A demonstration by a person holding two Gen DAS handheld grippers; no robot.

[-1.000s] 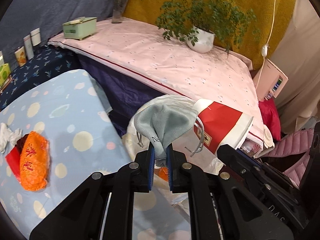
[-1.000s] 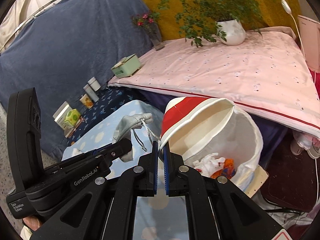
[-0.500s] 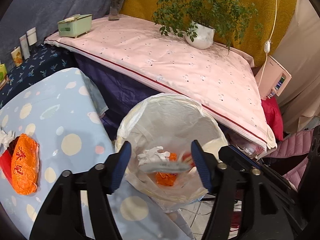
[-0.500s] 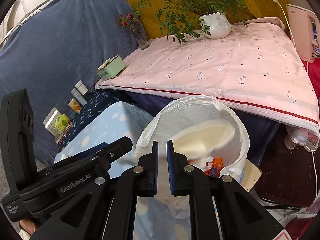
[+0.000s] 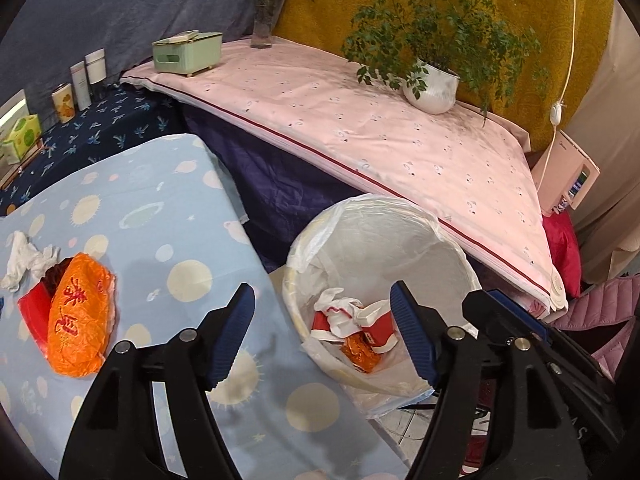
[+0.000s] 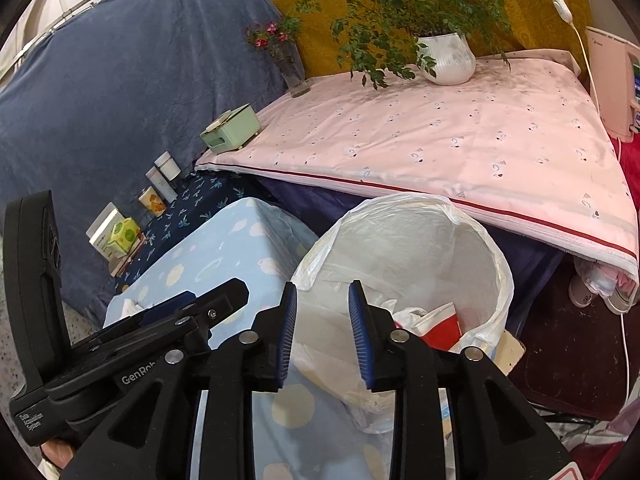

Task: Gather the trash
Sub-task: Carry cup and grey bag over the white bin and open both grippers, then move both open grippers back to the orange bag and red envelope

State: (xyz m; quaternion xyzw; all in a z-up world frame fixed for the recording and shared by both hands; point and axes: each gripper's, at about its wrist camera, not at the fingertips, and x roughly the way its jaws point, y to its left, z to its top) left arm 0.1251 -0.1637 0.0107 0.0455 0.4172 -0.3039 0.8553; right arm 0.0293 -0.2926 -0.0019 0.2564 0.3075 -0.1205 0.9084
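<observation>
The bin with a white plastic liner (image 5: 400,208) stands beside the blue-clothed table (image 5: 160,200). In it lie a red-and-white paper bag (image 5: 376,326), an orange wrapper (image 5: 360,354) and a white tissue (image 5: 332,300). My left gripper (image 5: 320,296) hovers over the bin's near rim, its jaws wide and still opening, with nothing between them. My right gripper (image 6: 322,292) is over the same bin (image 6: 472,216); its jaws are opening and hold nothing. On the table lie an orange plastic bag (image 5: 78,316), a red wrapper (image 5: 34,312) and a crumpled tissue (image 5: 24,260).
A pink-covered platform (image 5: 400,140) behind the bin carries a potted plant (image 5: 434,88), a green box (image 5: 188,52) and a flower vase (image 5: 264,28). Bottles (image 5: 84,80) stand on dark blue cloth at far left. A pink appliance (image 5: 568,176) is at right.
Both grippers were shut on the red-and-white bag and its grey cloth above the bin. Both have opened, the left first, and the bag now lies inside the bin.
</observation>
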